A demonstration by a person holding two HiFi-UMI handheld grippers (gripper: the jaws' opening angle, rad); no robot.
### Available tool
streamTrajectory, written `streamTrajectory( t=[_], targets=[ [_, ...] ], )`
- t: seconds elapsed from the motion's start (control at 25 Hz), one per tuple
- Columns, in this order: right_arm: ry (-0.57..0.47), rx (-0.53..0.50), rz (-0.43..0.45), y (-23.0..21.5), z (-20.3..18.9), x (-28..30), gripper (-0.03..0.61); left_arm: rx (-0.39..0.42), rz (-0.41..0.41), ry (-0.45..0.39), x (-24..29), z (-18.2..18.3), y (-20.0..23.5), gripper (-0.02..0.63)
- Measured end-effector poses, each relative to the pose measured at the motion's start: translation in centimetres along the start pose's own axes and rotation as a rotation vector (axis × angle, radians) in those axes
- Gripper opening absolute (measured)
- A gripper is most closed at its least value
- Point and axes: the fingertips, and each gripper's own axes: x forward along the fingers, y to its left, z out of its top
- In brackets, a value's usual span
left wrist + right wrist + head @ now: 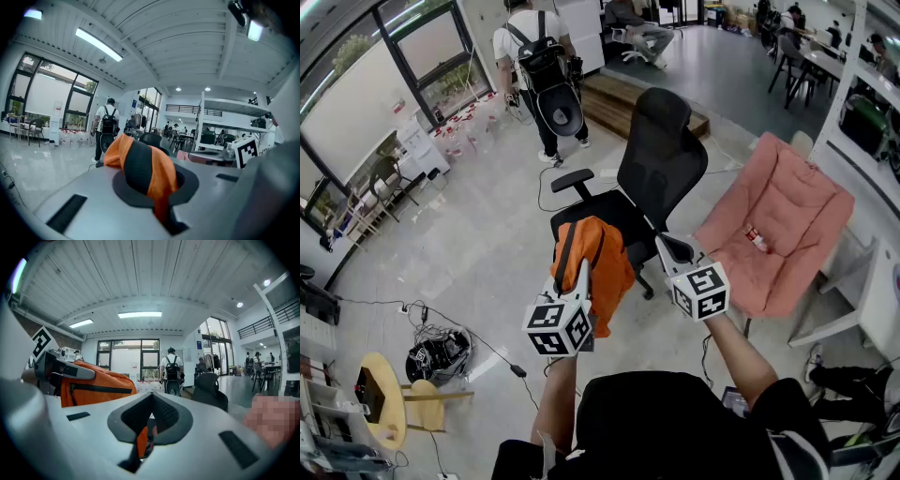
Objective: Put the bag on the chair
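Note:
An orange bag (598,258) with black straps hangs from my left gripper (581,272), which is shut on its top fabric and strap (140,168). The bag hangs just in front of the black office chair (661,159), over the seat's front edge. My right gripper (666,246) is held just right of the bag, level with it, jaws together. In the right gripper view the bag (93,383) shows at the left and the chair (210,392) ahead. A sliver of orange shows low in that gripper's seam; I cannot tell what it is.
A pink folding chair (778,225) stands right of the office chair. A person with a backpack (539,56) stands at the back, beside a low wooden platform (609,98). Cables and equipment (441,352) and a yellow stool (380,398) lie at the left.

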Motion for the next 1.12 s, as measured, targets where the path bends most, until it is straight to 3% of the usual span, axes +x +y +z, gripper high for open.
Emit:
streamTrajectory(
  t=[0.56,1.12],
  targets=[
    [-0.009,0.014,0.017,-0.7,-0.4,-0.2,0.002,-0.013,-0.001,0.011,0.5,-0.2,-0.9,0.014],
    [0.025,-0.007,0.029,-0.7,-1.0,6.1,0.002,-0.040,0.000,0.009,4.1,0.3,4.3,0.014]
  ],
)
